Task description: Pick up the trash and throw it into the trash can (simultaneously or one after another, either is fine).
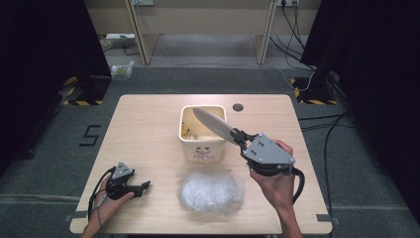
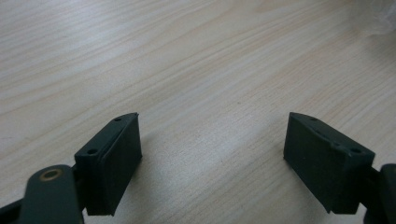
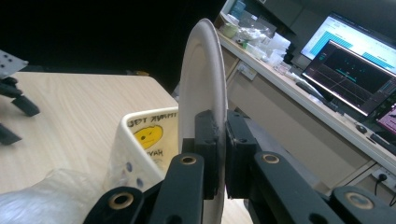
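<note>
We held the plate (image 1: 214, 125) on edge, the right gripper (image 1: 241, 139) with its jaws clamped on the plate's rim, tilted over the cream bin (image 1: 202, 148) at the middle of the desk (image 1: 148, 124). The left gripper (image 1: 143, 187) rested near left, jaws apart and empty. To tip well, we judged the plate should stay centred above the bin's mouth, clear of the plastic wrap (image 1: 212, 191).
</note>
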### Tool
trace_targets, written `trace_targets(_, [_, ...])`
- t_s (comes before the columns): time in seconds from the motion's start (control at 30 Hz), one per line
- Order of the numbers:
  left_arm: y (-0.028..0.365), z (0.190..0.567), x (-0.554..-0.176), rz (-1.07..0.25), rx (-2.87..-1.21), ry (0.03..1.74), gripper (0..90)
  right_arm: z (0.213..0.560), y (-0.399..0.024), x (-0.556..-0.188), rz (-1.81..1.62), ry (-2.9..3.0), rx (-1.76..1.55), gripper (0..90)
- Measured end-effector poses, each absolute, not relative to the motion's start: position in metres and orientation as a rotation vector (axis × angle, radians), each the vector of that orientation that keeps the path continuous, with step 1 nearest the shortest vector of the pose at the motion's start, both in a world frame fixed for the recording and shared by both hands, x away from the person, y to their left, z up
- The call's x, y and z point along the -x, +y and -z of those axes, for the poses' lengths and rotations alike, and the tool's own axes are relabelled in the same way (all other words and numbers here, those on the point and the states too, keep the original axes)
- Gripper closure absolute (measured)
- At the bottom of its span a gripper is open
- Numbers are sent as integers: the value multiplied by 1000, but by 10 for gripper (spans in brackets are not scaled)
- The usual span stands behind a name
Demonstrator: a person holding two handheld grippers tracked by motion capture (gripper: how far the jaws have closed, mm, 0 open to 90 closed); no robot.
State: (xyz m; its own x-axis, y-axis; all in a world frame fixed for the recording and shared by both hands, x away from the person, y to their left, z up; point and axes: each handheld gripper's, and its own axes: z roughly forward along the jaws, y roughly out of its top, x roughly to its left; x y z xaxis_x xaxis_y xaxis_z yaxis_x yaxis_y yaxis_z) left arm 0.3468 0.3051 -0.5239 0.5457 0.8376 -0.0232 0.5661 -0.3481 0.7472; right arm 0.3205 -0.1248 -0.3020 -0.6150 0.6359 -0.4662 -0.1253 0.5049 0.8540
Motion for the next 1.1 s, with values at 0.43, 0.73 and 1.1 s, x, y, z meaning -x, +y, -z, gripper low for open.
trace_targets(0.43, [305,524,-347,-480,-2057,1124,177,304,-101,-365,-1172,1942,-455,858])
trace_targets(0.73, [305,524,-347,-477,-2056,1125,177,317,-92,-396,-1160,1965,-502,858])
trace_targets(1.1, [305,524,-347,-477,-2056,1126,177,336,-72,-419,-1135,2042,-514,857])
